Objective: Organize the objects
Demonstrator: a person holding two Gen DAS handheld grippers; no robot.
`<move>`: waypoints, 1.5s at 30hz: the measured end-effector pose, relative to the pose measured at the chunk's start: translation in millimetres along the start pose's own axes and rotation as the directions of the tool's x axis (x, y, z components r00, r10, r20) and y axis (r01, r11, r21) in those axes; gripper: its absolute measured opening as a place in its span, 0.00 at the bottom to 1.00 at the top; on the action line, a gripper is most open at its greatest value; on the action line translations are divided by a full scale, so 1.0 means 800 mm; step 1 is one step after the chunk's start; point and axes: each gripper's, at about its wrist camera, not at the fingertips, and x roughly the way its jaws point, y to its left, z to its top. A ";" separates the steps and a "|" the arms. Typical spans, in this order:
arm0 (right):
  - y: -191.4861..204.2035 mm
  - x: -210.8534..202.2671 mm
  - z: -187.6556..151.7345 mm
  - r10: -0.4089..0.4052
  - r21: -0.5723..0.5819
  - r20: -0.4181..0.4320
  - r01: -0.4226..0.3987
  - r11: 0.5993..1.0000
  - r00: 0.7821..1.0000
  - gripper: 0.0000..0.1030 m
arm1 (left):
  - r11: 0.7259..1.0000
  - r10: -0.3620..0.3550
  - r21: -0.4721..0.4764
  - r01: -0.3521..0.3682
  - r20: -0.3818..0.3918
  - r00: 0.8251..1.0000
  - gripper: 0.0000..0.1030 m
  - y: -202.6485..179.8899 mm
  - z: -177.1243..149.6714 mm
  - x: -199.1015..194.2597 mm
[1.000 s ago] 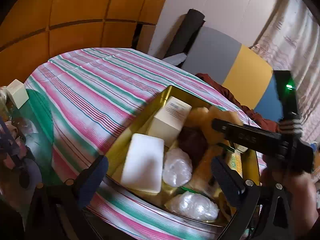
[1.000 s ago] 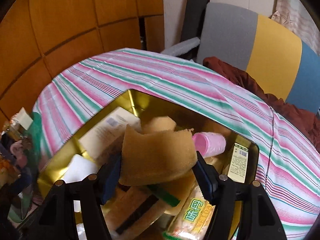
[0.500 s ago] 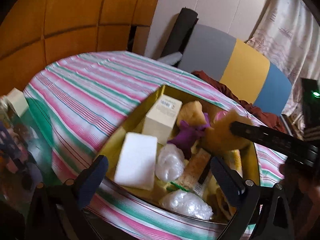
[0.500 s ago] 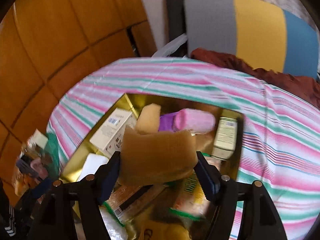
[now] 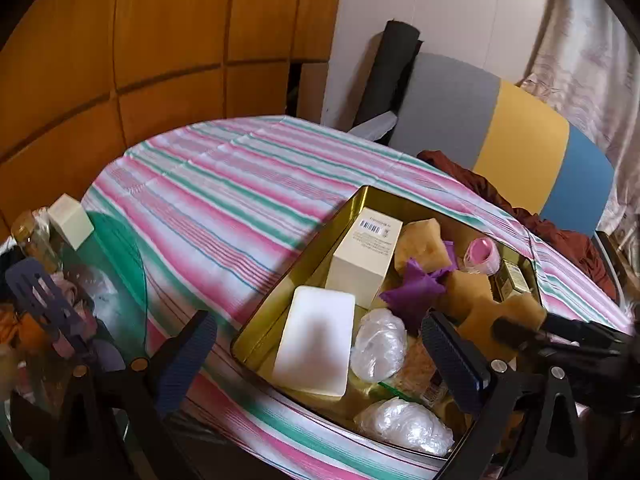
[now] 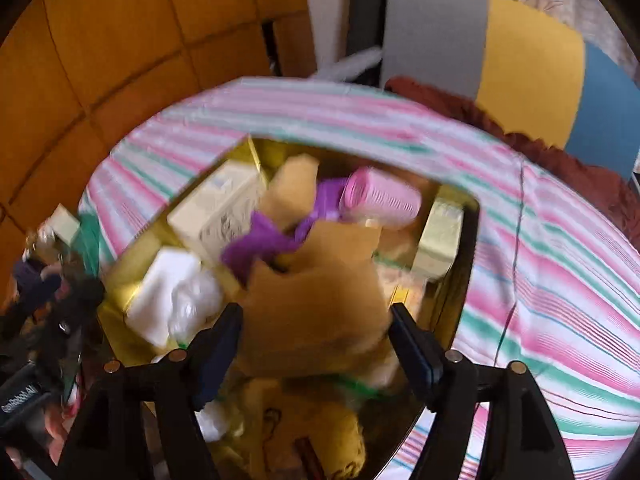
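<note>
The right gripper (image 6: 314, 344) opens wide over the tin (image 5: 400, 196); the sponge (image 6: 316, 300) sits loose between its jaws. The left gripper (image 5: 320, 352) is wide, empty.

Glossy gold metal tin (image 5: 344, 216) (mirror-bright inside) sits on matt striped cloth (image 5: 224, 196); porous tan sponge (image 6: 316, 312).

A striped cloth (image 5: 224, 196) covers the table; wooden panelling (image 5: 140, 52) rises behind it. A grey, yellow and blue cushion (image 5: 516, 148) leans by a pale curtain (image 5: 592, 60); a dark roll (image 5: 392, 68) stands beside it.
</note>
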 end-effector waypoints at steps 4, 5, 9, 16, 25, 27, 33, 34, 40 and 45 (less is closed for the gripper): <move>-0.008 -0.022 -0.001 0.071 0.027 0.041 -0.072 0.997 0.997 0.83 | 0.999 0.038 -0.014 -0.039 -0.024 0.999 1.00 0.003 0.001 0.007; -0.009 -0.028 -0.002 0.068 0.015 0.045 -0.069 0.998 0.997 0.83 | 0.999 0.041 -0.019 -0.042 -0.027 0.999 1.00 0.004 0.001 0.008; -0.009 -0.062 -0.015 -0.026 -0.059 0.115 0.033 0.998 0.993 0.80 | 0.998 0.051 -0.022 -0.051 -0.014 0.999 1.00 0.003 0.002 0.005; -0.013 -0.030 -0.035 -0.129 -0.117 0.000 0.128 0.985 0.992 0.38 | 0.999 0.030 0.010 -0.030 0.013 0.999 1.00 -0.006 0.005 -0.003; 0.002 -0.006 -0.024 -0.042 -0.062 0.002 0.042 0.997 0.999 0.38 | 0.995 0.093 0.036 -0.095 0.058 0.994 1.00 -0.017 0.012 -0.010; 0.006 -0.021 -0.028 -0.044 -0.052 0.021 0.045 0.998 0.999 0.42 | 0.992 0.110 0.053 -0.113 0.054 0.992 1.00 -0.020 0.013 -0.009; 0.016 -0.052 -0.038 -0.116 0.000 0.068 0.116 0.993 0.991 0.53 | 0.995 0.083 0.048 -0.084 0.022 0.996 1.00 -0.022 0.014 -0.011; 0.018 -0.056 -0.039 -0.141 0.008 0.076 0.141 0.990 0.987 0.55 | 0.995 0.082 0.049 -0.083 0.019 0.996 1.00 -0.022 0.014 -0.012; 0.023 -0.071 -0.040 -0.219 0.041 0.129 0.215 0.976 0.967 0.61 | 0.992 0.110 0.060 -0.110 0.006 0.994 1.00 -0.017 0.014 -0.017; 0.023 -0.077 -0.041 -0.234 0.093 0.148 0.222 0.971 0.961 0.62 | 0.993 0.111 0.052 -0.110 -0.023 0.994 1.00 -0.015 0.015 -0.015</move>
